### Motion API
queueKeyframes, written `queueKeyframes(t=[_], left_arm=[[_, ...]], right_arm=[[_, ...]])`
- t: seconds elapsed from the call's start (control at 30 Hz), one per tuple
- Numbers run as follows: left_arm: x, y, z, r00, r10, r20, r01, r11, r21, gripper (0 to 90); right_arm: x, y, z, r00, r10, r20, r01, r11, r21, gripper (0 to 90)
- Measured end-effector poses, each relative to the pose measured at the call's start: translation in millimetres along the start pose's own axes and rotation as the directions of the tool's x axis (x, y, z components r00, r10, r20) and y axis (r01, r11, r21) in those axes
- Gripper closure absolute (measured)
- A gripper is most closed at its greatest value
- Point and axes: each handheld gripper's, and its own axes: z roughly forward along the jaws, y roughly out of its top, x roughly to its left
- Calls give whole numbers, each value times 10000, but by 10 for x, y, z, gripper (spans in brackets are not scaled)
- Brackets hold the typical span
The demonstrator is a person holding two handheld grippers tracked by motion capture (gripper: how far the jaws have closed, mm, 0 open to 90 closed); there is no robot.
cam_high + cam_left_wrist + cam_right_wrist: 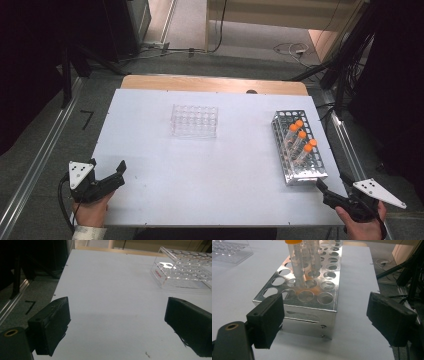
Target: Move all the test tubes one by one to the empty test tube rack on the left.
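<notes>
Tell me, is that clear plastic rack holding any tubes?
Empty. The clear rack shows bare holes, while the orange-capped tubes stand in the metal rack.

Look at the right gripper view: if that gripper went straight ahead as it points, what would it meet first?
Most likely the near end wall of the metal tube rack, which lies directly between the open jaws of the right gripper; the orange-capped tubes stand farther back.

tube [295,262] caps cut by top edge | clear rack [185,270] cropped right
</notes>
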Motion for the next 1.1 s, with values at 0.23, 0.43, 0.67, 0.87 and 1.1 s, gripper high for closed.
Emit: queueKeyframes(t=[0.23, 0.43, 0.67, 0.87, 1.1], left_arm=[[2, 1, 10, 9999, -10, -115, 9, 10000, -61, 64], [-20, 0, 17, 9999, 34, -107, -35, 10000, -44, 65], [-39, 2, 29, 9999, 106, -82, -106, 9999, -45, 65], [-45, 0, 36, 9999, 109, -109, -109, 9999, -14, 66], [-51, 0, 38, 9999, 127, -117, -128, 9999, -10, 67]], right_arm=[[41, 24, -16, 9999, 121, 78, -119, 9998, -162, 166], [94, 52, -14, 9998, 180, 38, -178, 9994, -309, 223], [220, 112, 75, 10000, 8, -57, -11, 9990, -448, 317], [287, 216, 206, 10000, -21, 3, 21, 9993, -369, 421], [377, 302, 385, 9999, -97, 92, 98, 9998, -162, 510]])
